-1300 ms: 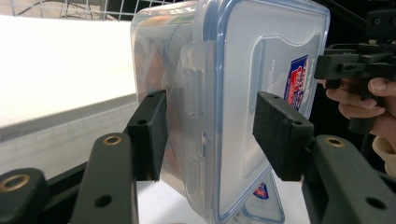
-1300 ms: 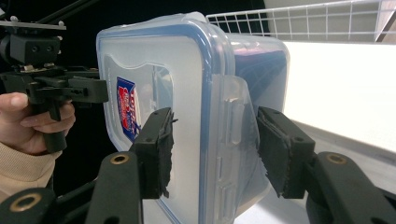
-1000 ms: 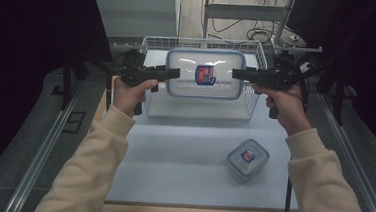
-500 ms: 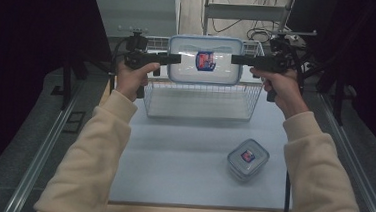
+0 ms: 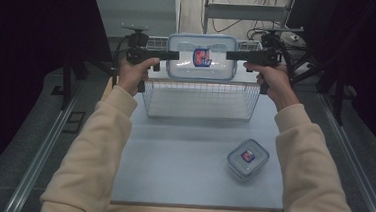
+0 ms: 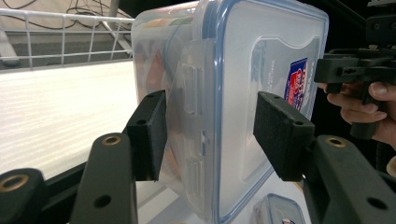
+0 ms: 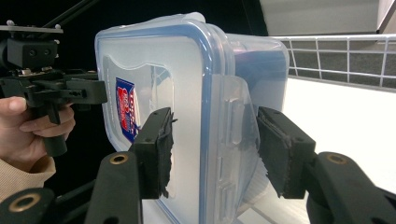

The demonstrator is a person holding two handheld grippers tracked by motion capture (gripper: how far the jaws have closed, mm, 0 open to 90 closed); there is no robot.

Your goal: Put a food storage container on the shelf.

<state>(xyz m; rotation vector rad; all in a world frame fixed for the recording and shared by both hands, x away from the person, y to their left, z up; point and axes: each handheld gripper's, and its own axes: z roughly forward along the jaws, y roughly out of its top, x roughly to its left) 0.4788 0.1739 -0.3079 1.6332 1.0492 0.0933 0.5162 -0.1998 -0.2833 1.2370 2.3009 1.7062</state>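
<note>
The large clear rectangular plastic container with a blue-rimmed lid (image 5: 202, 57) hangs on edge between the left claw (image 5: 176, 56) and right claw (image 5: 229, 55), each apparently clamped half-open over an end latch to share its weight above the wire basket (image 5: 201, 101).

Held up above the far half of the pale grey counter (image 5: 182, 160): a large clear plastic lidded container (image 5: 202, 57), gripped at its left end by the left hand-held gripper (image 5: 174, 56) and at its right end by the right hand-held gripper (image 5: 229, 55) (lid turned toward the near side). Beneath and just before it, standing on the counter, a rectangular wire mesh basket (image 5: 200, 101). Near the front right of the counter, well apart from the basket, a small clear plastic lidded box (image 5: 248, 159).
</note>
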